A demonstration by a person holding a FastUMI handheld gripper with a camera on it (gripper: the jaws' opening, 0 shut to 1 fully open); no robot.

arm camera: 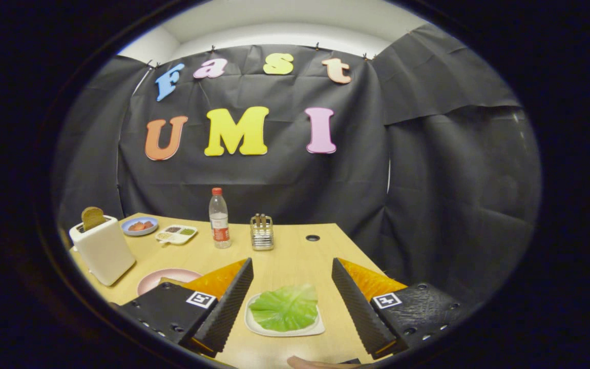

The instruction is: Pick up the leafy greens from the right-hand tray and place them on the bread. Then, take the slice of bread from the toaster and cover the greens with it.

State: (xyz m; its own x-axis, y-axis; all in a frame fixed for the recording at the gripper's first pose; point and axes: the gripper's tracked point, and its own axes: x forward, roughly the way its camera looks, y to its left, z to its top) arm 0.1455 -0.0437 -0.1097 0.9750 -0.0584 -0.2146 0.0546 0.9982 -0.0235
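1. gripper view: my claw hangs above the pale wooden table with its two fingers spread wide apart and nothing held between them.
2. the crinkled light green leafy greens lie on a small white square tray, right in the gap between my fingers and below them; neither finger touches the leaf or the tray.
3. just past my left finger sits a round pink plate, partly hidden by that finger; i cannot tell what lies on it.
4. beyond the plate stands a cream-white boxy toaster near the table's corner, with a brown slice of bread sticking upright out of its slot.
5. behind the toaster is a small blue dish with reddish pieces on it, and just beside that a white divided tray holding dark and green bits in separate compartments.
6. further ahead, between my fingers and the black cloth wall, a clear plastic bottle with a red cap stands upright, and a metal wire holder stands near it.
7. a small dark round hole shows in the tabletop beyond my right finger.
8. nothing stands between my fingers and the greens.
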